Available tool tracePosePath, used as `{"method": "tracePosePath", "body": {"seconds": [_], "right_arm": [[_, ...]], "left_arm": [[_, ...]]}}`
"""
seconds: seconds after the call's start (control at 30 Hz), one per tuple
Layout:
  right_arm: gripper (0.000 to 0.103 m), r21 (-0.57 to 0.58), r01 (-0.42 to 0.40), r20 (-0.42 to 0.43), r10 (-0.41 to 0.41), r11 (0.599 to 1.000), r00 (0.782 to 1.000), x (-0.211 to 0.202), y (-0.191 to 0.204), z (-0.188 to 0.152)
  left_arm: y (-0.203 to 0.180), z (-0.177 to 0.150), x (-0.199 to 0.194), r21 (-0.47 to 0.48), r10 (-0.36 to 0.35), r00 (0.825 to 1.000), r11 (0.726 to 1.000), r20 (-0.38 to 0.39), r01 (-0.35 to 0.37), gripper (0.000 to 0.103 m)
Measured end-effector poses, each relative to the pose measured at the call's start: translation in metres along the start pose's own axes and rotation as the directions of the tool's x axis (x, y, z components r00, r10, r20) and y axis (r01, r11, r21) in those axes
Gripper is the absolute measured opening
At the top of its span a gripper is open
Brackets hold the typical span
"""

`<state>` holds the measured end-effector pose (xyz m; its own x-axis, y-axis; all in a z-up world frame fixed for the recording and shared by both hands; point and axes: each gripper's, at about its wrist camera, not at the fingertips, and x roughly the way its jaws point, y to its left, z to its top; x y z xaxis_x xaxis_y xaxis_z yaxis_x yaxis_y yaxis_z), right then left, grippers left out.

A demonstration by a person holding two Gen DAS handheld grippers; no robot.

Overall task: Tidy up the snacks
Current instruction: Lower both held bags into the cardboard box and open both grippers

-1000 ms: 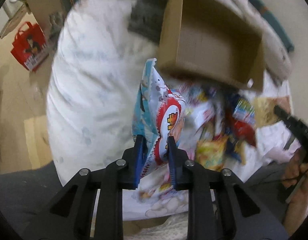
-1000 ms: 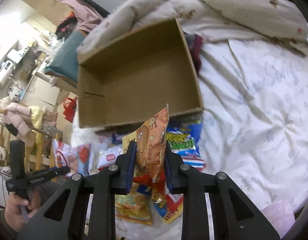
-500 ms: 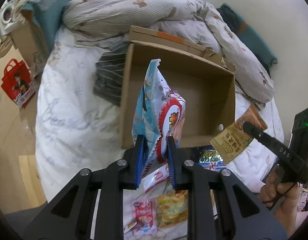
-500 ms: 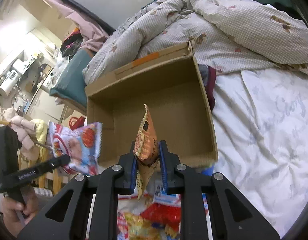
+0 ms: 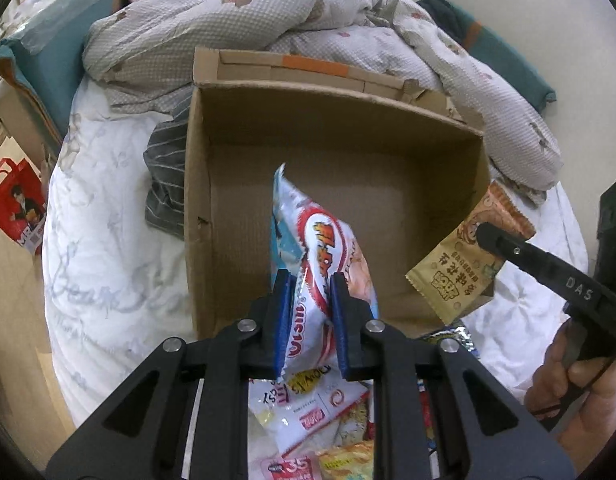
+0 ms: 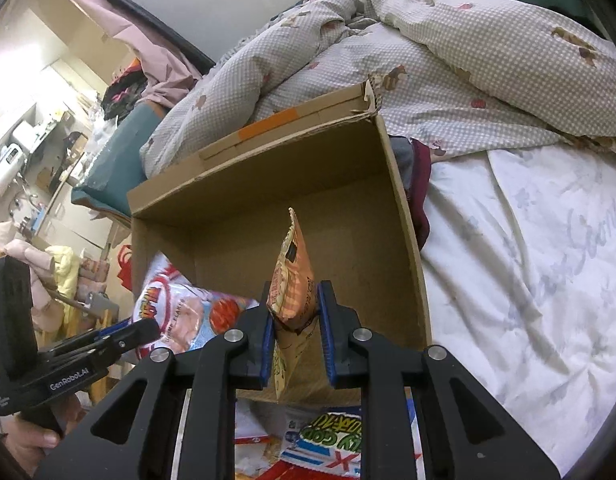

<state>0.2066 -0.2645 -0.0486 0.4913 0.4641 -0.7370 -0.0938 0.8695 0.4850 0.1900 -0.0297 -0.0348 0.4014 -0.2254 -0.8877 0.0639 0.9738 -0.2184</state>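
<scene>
One cardboard box (image 5: 340, 184) lies open on the bed, filling the centre of the left wrist view; its floor looks bare, with nothing resting in it that can be seen. Two packets hang over it, one per claw. The left gripper (image 5: 310, 308), at bottom centre, is clamped narrow on a white-and-red bag (image 5: 328, 256), which stands upright over the box's near wall. The right gripper (image 6: 295, 328), at bottom centre of the right wrist view, is pinched tight on an orange packet (image 6: 291, 280), edge-on and upright just over the box's near rim; in the left wrist view this packet shows at centre right, by the box's right wall.

Loose snacks (image 5: 328, 420) lie heaped on the white sheet (image 5: 107, 260) at the bottom of both views, in front of the box; their number cannot be counted. A checked duvet (image 5: 267, 20) is bunched behind the box across the top. A striped cloth (image 5: 167, 176) lies against the box's left wall. A red bag (image 5: 15, 204) sits on the floor at the left edge. A hand (image 5: 580, 392) grips the right tool at lower right.
</scene>
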Motion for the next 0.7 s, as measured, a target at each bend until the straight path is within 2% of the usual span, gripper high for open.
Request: {"method": "tracePosePath", "body": {"seconds": [0.13,0.33,0.47,0.53,0.6,0.7], "right_arm": [[0.021,-0.014,0.000,-0.009,0.000,1.000,1.000,0.006,0.003,-0.002],[0.021,-0.019,0.000,-0.025,0.000,1.000,1.000,0.014,0.005,-0.002],[0.021,-0.026,-0.007,-0.030,0.006,1.000,1.000,0.015,0.007,-0.003],[0.021,-0.027,-0.010,-0.031,0.009,1.000,0.999,0.016,0.008,-0.003],[0.021,-0.022,-0.010,-0.030,0.009,1.000,0.999,0.016,0.008,-0.002],[0.024,-0.019,-0.009,-0.033,0.008,1.000,0.999,0.018,0.008,-0.002]], "left_arm": [[0.003,0.001,0.010,-0.019,-0.007,1.000,1.000,-0.011,0.007,0.016],[0.001,0.004,0.008,-0.015,-0.010,1.000,1.000,0.011,0.010,0.016],[-0.004,0.003,0.005,0.023,0.014,0.999,1.000,0.036,-0.015,0.017],[-0.006,0.004,0.006,0.033,0.030,0.999,0.999,0.031,-0.031,0.022],[-0.005,0.004,0.006,0.032,0.042,0.998,0.999,0.038,-0.043,0.039],[-0.005,0.003,0.004,0.032,0.079,0.995,0.996,0.054,-0.081,0.054]]}}
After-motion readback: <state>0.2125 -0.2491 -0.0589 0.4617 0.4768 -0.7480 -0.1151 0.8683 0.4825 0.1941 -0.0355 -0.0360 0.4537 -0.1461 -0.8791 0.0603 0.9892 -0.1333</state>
